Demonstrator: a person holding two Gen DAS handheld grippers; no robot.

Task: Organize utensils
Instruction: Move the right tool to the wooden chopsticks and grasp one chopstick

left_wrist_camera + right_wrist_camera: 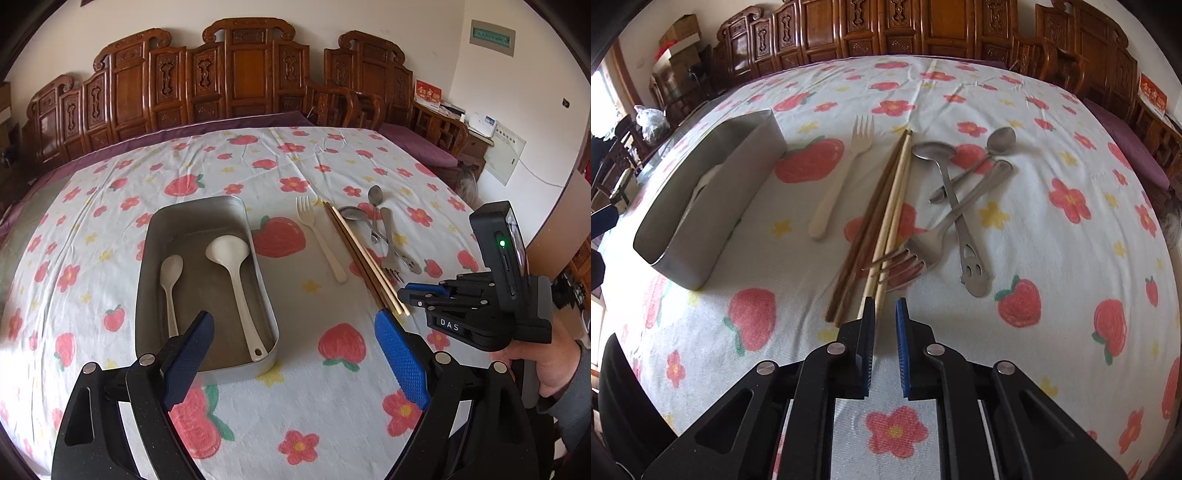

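Chopsticks (886,206) w/ near ends just ahead of right gripper (885,306).

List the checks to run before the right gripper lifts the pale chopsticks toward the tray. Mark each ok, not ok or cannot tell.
1. Right gripper lined up on the near ends of the pale chopsticks: ok.
2. Grip on them: not ok; the jaws stand narrow, but a gap shows beside the sticks.
3. Chopsticks free to lift: not ok; the metal fork has its tines across them.
4. Room in the tray beside its two spoons: ok.
5. Left gripper open: ok.
6. Dark chopsticks left out of the grasp: cannot tell.
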